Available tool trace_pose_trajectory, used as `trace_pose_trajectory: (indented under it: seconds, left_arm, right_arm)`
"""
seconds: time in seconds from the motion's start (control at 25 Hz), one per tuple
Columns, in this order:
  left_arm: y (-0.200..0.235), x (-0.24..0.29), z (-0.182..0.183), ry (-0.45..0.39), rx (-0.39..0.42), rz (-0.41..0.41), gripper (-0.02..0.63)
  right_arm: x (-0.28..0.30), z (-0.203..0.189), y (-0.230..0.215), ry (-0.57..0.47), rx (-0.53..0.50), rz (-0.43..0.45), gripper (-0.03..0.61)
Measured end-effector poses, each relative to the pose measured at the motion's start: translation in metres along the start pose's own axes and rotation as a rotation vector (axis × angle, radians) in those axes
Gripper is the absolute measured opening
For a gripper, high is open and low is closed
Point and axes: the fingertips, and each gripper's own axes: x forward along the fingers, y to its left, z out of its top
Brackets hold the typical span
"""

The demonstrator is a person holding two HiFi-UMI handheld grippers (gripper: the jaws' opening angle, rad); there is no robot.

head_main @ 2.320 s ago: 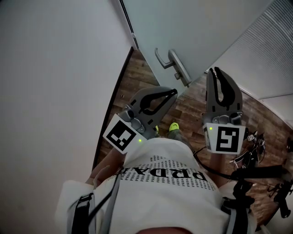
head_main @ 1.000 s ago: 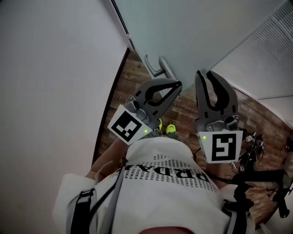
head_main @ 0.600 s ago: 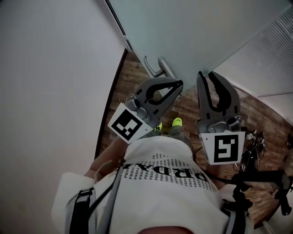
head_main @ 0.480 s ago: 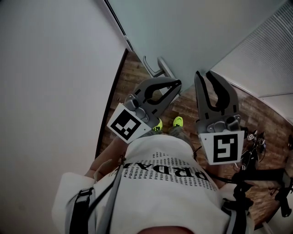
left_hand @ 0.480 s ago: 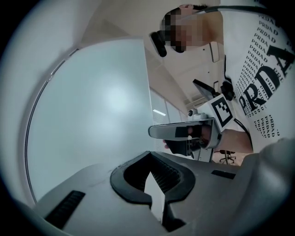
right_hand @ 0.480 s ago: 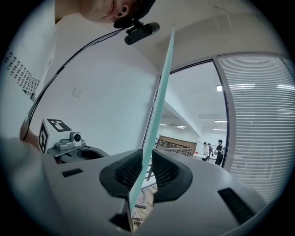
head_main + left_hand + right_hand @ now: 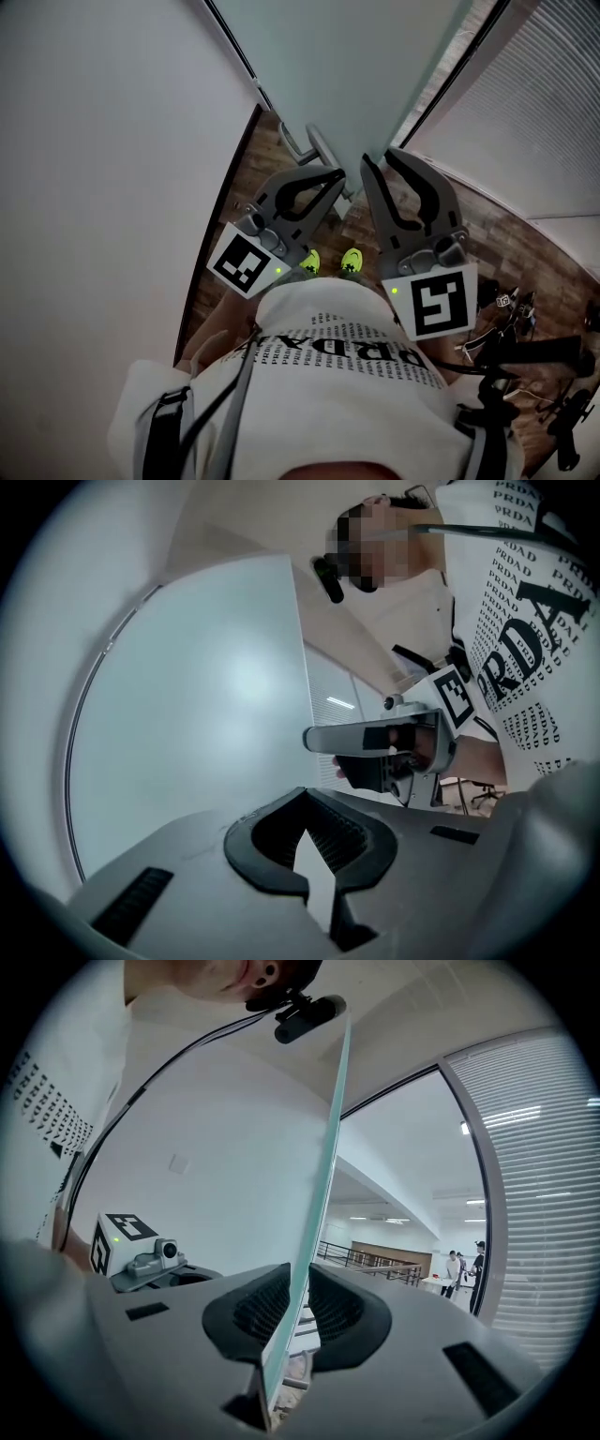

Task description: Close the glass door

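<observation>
Seen from my remote station, the head view drops steeply past the wearer's white printed shirt (image 7: pixel 328 375) to a wood floor (image 7: pixel 272 159). A plain white wall (image 7: pixel 112 187) fills the left side.

Next to it, my left gripper (image 7: pixel 335 178) points at the frosted face of the glass door (image 7: pixel 347 56). Its jaws are drawn together with only a slit between the pads, and they grip nothing. I cannot tell whether the tips touch the pane. The silver lever handle (image 7: pixel 302 143) sits just above those tips in the head view. In the left gripper view it lies up and to the right of the jaws, apart from them.

The door stands ajar, its free edge running down the middle of the scene. My right gripper (image 7: pixel 379 159) holds that edge. In the right gripper view the thin greenish pane passes straight between the two pads, which close narrowly on either side of it.

Two bright yellow-green shoes (image 7: pixel 352 261) show on the floor below the grippers.

To the right, a slatted blind (image 7: pixel 553 103) lines the frame beside the opening. In the right gripper view, a few people (image 7: pixel 457 1267) stand far off in the bright hall beyond the opening.
</observation>
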Motion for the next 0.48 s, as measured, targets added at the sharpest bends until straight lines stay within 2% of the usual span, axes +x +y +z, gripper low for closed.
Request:
trace_pose_trajectory:
  seconds: [0.16, 0.28, 0.48]
  left_arm:
    - [0.001, 0.004, 0.004, -0.003, 0.020, 0.038, -0.005]
    - [0.000, 0.010, 0.007, -0.026, 0.014, 0.058, -0.005]
    - [-0.003, 0.010, -0.002, -0.021, 0.027, 0.022, -0.005]
  right_arm:
    - [0.000, 0.004, -0.002, -0.015, -0.019, 0.046, 0.038]
    - [-0.001, 0.002, -0.008, -0.023, -0.028, 0.041, 0.038]
    - [-0.006, -0.007, -0.008, -0.010, -0.035, 0.003, 0.038]
